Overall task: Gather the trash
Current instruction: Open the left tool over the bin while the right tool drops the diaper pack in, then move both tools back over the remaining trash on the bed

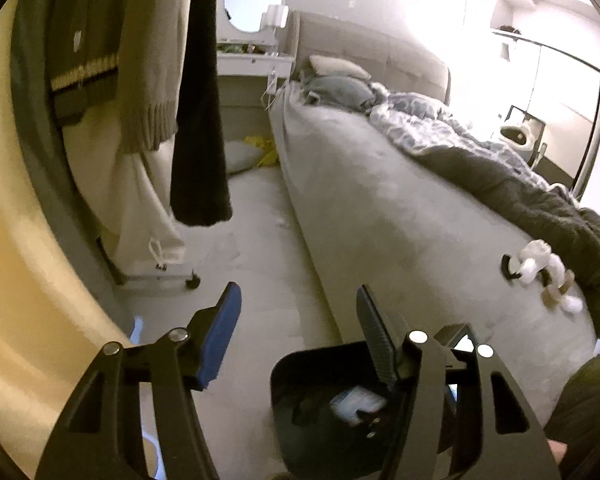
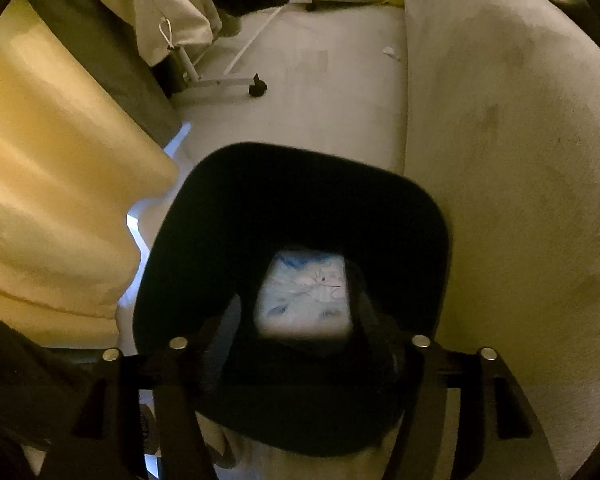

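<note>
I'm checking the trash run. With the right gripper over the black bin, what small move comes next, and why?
Probably lift the right gripper clear. Its fingers stand apart inside the black bin, with the white-and-blue packet lying loose below them.

both views are fisheye, bending straight lines and going black at the corners. in the left wrist view daylight blows out the upper right wall (image 1: 440, 8), washing out detail there. the right wrist view is dimmer and yellowish, and the dark bin (image 2: 292, 208) is soft and murky.
</note>
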`<state>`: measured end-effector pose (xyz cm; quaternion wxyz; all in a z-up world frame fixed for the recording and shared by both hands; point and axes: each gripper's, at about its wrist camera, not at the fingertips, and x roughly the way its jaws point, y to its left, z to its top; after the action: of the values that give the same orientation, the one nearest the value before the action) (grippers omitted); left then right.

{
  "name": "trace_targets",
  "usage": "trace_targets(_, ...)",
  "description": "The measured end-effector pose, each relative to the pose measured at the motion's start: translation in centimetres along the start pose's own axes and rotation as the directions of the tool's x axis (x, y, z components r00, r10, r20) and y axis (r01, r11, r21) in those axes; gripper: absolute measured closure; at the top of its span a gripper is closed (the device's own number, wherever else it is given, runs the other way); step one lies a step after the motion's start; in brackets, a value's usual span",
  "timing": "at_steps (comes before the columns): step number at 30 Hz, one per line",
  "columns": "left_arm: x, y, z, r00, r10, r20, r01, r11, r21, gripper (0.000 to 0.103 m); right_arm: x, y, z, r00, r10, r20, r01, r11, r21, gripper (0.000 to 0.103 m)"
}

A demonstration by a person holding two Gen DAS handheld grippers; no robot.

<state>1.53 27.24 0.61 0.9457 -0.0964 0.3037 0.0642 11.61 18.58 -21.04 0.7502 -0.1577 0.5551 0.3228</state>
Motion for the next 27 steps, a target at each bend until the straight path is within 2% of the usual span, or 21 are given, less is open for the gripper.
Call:
trace_targets(6, -0.8, -0.9, 1.0, 0.998, -0.035, 0.051, 0.036, 0.999, -0.006, 0.041, -1.1, 0.0, -0.1, 0.999, 0.024, 0.031, -0.024, 1.000, 0.000, 0.033)
trace_targets(16, -0.9, -4.3, 2.6, 0.991, -0.079, 0.110, 0.074, 0.996, 0.044, 0.039, -6.8, -1.6, 0.1, 0.976, 0.073, 0.206, -0.072, 0.997, -0.015, 0.031)
trace_targets(24, 0.0, -7.5, 3.2, 0.986, -0.123, 0.110, 0.117, 0.991, 0.060, 0.034, -10.8, -4.5, -1.2, 0.952, 0.028, 0.304, -0.031, 0.999, 0.007, 0.028)
trace_targets(27, 0.5, -8.8, 3.2, 0.985, -0.139, 0.105, 0.133, 0.989, 0.067, 0.033, -12.6, -6.2, -2.0, 0.937, 0.008, 0.350, -0.021, 0.999, 0.034, 0.028)
